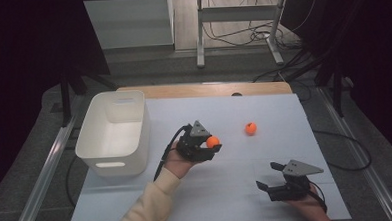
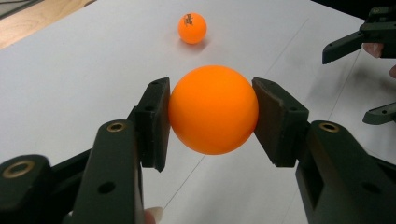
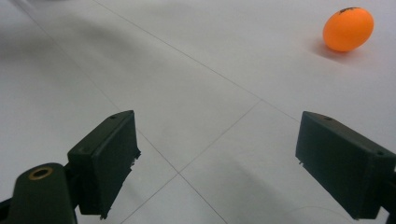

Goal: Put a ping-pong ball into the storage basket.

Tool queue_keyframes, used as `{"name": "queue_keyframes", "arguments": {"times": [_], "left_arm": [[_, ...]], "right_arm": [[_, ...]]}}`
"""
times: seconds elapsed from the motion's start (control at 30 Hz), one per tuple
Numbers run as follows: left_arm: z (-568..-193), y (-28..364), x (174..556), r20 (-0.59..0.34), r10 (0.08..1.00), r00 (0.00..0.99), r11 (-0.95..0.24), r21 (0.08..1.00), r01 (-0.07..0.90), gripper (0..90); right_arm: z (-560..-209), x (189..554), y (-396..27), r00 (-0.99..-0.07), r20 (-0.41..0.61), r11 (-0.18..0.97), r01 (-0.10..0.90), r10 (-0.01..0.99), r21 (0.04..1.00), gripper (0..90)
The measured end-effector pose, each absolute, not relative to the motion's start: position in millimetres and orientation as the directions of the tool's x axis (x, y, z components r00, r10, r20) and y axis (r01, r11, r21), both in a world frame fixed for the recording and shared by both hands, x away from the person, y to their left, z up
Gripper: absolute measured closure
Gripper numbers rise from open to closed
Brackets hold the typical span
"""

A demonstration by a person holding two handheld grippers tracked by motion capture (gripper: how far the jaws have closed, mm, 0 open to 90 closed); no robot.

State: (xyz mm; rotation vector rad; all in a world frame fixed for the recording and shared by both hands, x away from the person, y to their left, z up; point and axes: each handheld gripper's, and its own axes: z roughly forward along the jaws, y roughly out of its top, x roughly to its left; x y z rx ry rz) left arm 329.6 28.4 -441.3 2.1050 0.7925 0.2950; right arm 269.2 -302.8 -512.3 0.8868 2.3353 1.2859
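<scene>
An orange ball [image 2: 213,109] is pinched between the pads of my left gripper [image 2: 210,116], which is shut on it above the white mat; from above the same held ball [image 1: 213,141] shows at the tip of that gripper [image 1: 209,145], near the mat's middle. A second orange ball [image 1: 251,128] lies loose on the mat farther right and back, also seen ahead [image 2: 192,27] and at the upper right [image 3: 348,29]. My right gripper [image 1: 268,175] rests near the front right of the mat, open, with bare mat between its fingers [image 3: 217,163].
A white plastic bin [image 1: 116,132] stands at the mat's left edge, left of the left gripper. The white mat [image 1: 264,107] covers a wooden table. Dark floor, metal rails and cables surround the table.
</scene>
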Motion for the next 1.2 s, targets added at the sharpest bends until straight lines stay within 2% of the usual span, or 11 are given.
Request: {"name": "queue_keyframes", "arguments": {"times": [1.2], "left_arm": [[-424,52,328,-0.053,0.671,0.74,-0.392,0.821,0.414,49.6]], "right_arm": [[-512,269,-303,-0.75,0.014,0.393,0.362,0.661,0.846,13.4]]}}
